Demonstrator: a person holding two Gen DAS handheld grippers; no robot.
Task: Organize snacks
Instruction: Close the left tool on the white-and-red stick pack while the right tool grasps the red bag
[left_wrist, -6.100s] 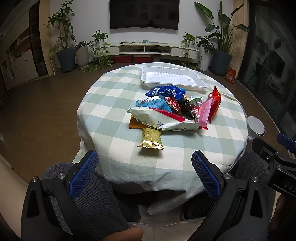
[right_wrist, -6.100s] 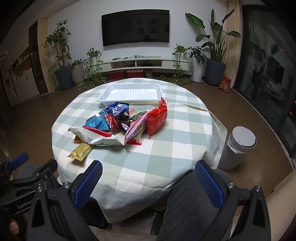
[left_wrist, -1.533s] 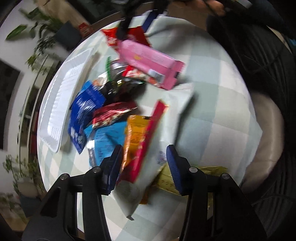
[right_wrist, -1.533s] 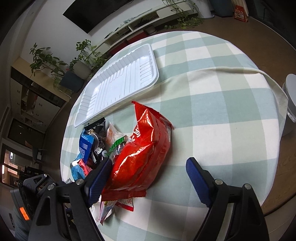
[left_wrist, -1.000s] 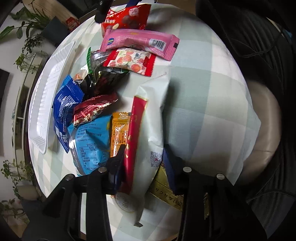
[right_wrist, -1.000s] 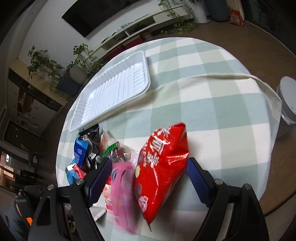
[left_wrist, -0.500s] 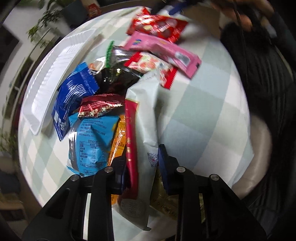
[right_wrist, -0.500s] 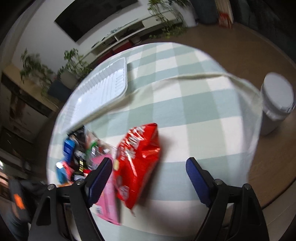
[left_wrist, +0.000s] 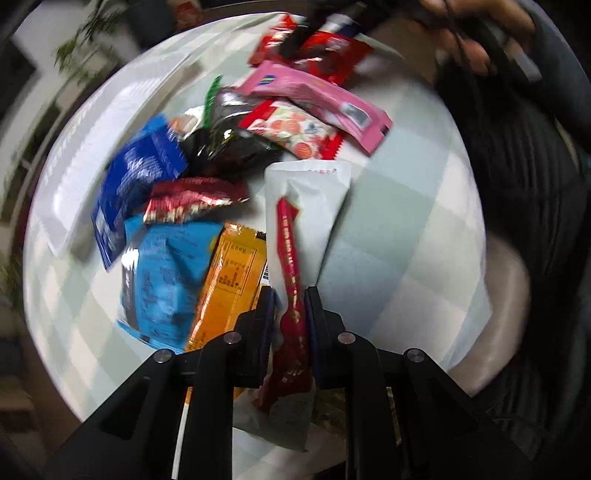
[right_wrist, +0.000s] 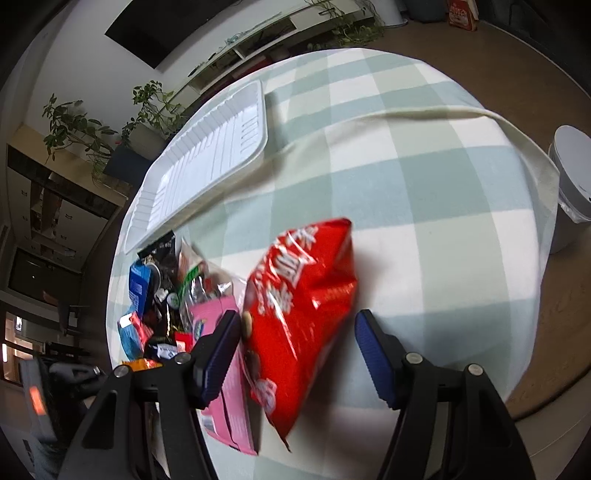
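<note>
A pile of snack packets lies on the round checked table (right_wrist: 413, 173). My left gripper (left_wrist: 289, 317) points down at the near end of a white bag with a red stripe (left_wrist: 314, 192). Its jaws are closing and the pads pinch the red-striped fold. Beside it lie an orange packet (left_wrist: 232, 273) and a light blue bag (left_wrist: 170, 280). In the right wrist view my right gripper (right_wrist: 295, 350) straddles a red bag (right_wrist: 303, 288). These jaws are closing too: the left pad is at the bag's edge, the right pad stands clear of it. A pink packet (right_wrist: 218, 317) lies to the left.
An empty white tray (right_wrist: 207, 155) sits at the table's far side. A dark blue bag (left_wrist: 136, 177), a dark foil packet (left_wrist: 229, 140) and a red foil packet (left_wrist: 192, 195) fill the pile. A white bin (right_wrist: 572, 173) stands on the floor to the right. A hand (left_wrist: 469, 33) shows at the top.
The left jaws have narrowed onto the white bag's red-striped fold, and the left view has rolled slightly. The right jaws have drawn in around the red bag.
</note>
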